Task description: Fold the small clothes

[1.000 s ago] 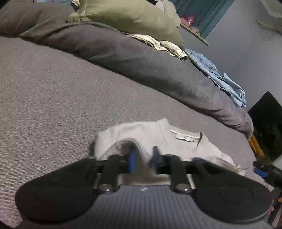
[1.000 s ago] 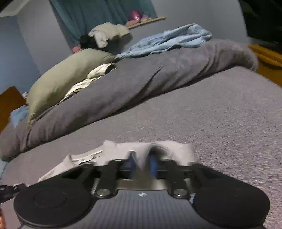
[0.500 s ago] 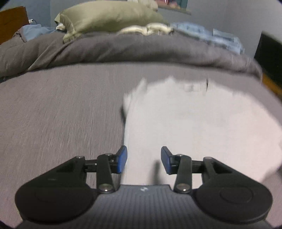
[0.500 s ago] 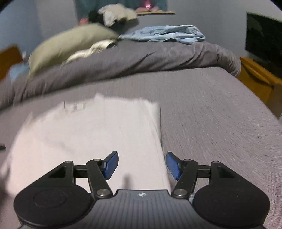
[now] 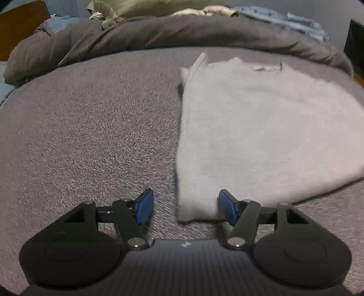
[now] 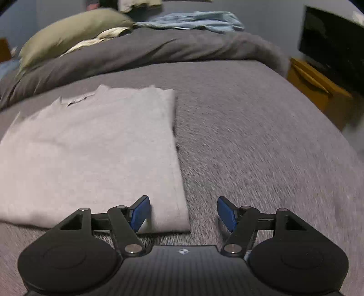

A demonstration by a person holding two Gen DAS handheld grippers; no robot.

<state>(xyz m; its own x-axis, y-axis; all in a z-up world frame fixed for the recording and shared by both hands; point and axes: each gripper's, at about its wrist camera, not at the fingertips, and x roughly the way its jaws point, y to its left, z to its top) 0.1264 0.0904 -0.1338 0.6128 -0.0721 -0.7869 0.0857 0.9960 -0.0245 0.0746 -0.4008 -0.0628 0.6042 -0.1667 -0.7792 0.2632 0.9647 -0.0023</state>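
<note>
The fingers (image 5: 145,208) of both grippers are apart and opening, gripping nothing. The folded shirt (image 5: 261,136) lies flat on the bed (image 5: 91,136), right of frame; each near corner should be released cleanly.

A wide bed covered in coarse grey woven fabric (image 6: 261,141) fills the room's foreground. Along its far edge lies a rolled dark grey duvet (image 6: 159,50), with an olive-green pillow (image 6: 68,34) and a crumpled pale blue denim garment (image 6: 198,20) resting on top. Beyond the bed's right side stands a low orange-brown wooden cabinet (image 6: 318,91) carrying a black flat screen (image 6: 334,43). The wall behind is dull blue-grey (image 6: 268,13); the light is dim.
</note>
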